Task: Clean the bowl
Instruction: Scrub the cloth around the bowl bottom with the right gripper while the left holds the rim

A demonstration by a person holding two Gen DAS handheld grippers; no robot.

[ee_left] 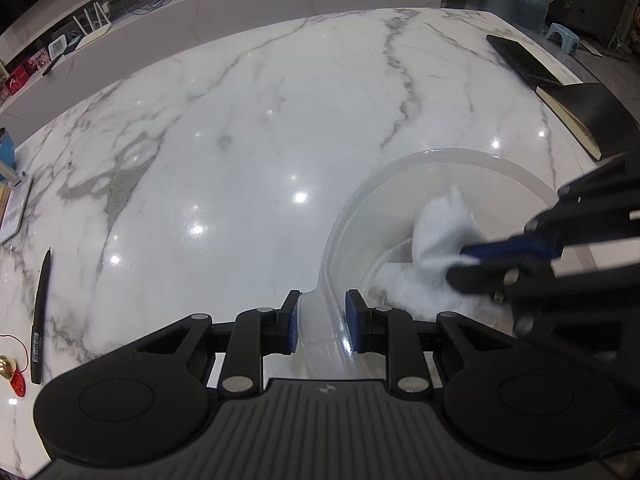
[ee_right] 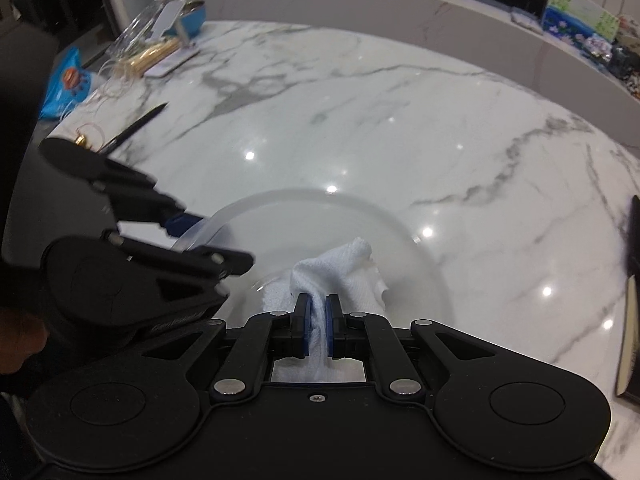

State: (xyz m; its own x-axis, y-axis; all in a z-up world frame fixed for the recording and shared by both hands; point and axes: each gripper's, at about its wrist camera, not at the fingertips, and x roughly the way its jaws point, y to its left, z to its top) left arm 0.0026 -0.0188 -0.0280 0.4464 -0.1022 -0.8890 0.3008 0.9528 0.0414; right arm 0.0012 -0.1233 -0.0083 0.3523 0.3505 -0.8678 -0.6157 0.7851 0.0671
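Observation:
A clear plastic bowl (ee_left: 404,172) stands on the white marble table (ee_left: 240,120). My left gripper (ee_left: 322,322) is shut on the bowl's near rim, one pad outside and one inside. My right gripper (ee_right: 316,328) is shut on a white cloth (ee_right: 340,268) and holds it down inside the bowl (ee_right: 312,204). In the left wrist view the cloth (ee_left: 436,236) lies against the bowl's floor and the right gripper (ee_left: 476,256) reaches in from the right. In the right wrist view the left gripper (ee_right: 188,226) grips the bowl's left rim.
A black pen (ee_left: 40,316) and a small gold and red charm (ee_left: 10,372) lie at the table's left edge. A black notebook (ee_left: 524,62) lies at the far right corner. A blue bag (ee_right: 66,86), a blue bowl (ee_right: 192,20) and plastic wrapping sit at the far left.

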